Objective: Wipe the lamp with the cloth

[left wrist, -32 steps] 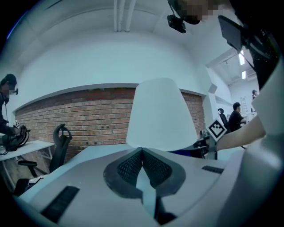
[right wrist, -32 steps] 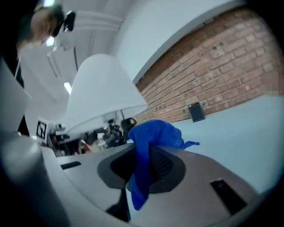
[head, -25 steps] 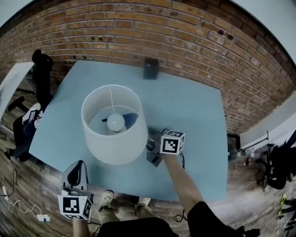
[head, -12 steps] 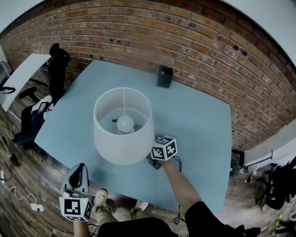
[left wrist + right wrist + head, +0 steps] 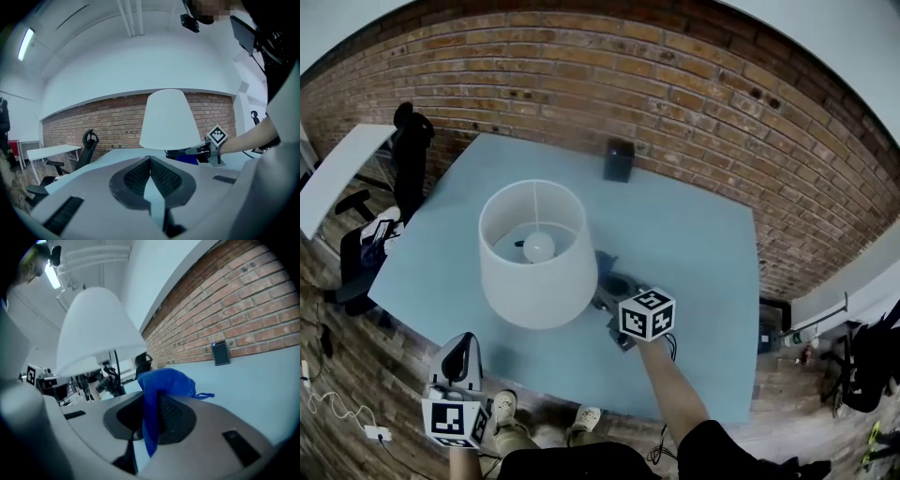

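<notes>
Looking down on table (image 5: 703, 234), pale blue, brick wall behind. Showing lamp (image 5: 539, 281) standing upright on it, left of centre, near front edge.

Judging lamp light and top-heavy, prob. tipping if pushed hard. Shade (image 5: 168, 119) likely thin and denting under pressure, so calling for light strokes and, if steadying, holding at base, not shade. Appearing white, tapered drum w/ open top, bulb (image 5: 538, 247) visible inside. Base hidden in head view.

Holding right gripper (image 5: 151, 405) just beside shade's front-right, below rim level, jaws clamped on cloth (image 5: 165, 379). Judging cloth soft, limp, not slippery. Gripping it by a fold as now, leaving a bunch free past jaw tips for wiping. Appearing bright blue, crumpled, w/ a thread trailing. Not able to tell if cloth touching shade.

Hanging left gripper (image 5: 150, 169) well apart from lamp, past table's front edge, jaws together w/ nothing between, pointing toward lamp.

Noting small black box (image 5: 619, 160) at far edge by wall.
</notes>
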### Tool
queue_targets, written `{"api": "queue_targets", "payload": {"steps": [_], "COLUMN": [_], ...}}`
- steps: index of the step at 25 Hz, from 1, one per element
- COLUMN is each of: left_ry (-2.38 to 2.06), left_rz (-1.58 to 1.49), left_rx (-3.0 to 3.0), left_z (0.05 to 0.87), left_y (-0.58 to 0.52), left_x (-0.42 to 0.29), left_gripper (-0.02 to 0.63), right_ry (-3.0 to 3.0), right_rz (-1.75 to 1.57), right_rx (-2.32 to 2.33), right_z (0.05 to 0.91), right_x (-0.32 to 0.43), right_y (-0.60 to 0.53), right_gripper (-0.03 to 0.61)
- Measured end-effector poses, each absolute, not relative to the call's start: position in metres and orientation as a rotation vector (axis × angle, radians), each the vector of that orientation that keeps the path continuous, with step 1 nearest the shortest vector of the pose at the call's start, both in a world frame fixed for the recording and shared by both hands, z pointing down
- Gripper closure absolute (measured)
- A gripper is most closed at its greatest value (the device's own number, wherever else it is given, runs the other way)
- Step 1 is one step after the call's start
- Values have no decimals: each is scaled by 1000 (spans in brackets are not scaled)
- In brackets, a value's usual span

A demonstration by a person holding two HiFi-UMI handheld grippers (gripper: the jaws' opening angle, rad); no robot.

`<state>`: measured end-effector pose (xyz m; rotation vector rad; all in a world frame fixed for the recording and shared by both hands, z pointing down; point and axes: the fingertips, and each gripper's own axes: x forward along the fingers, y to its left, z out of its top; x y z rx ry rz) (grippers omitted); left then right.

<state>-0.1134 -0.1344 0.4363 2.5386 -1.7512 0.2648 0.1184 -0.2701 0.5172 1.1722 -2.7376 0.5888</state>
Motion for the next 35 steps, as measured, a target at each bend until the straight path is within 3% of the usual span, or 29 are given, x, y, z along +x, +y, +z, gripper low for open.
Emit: {"api": "queue_targets", "payload": {"steps": [6, 15, 35], "left_ry": [-1694, -1573, -1570], "left_rz": [180, 207, 211], "left_rx": [2579, 2722, 2660], "left_z": [433, 430, 447], "left_y": [-123, -106, -84], "left_x": [-80, -27, -25], "left_gripper": [604, 606, 604], "right_ry": [-2833, -2836, -2693], "right_rz": [424, 357, 241], "right_rx": [1339, 1525, 1600], "right_z": [448, 431, 444], "right_x": [161, 158, 150], "right_y": [-186, -85, -69], "right_gripper": [515, 517, 517]}}
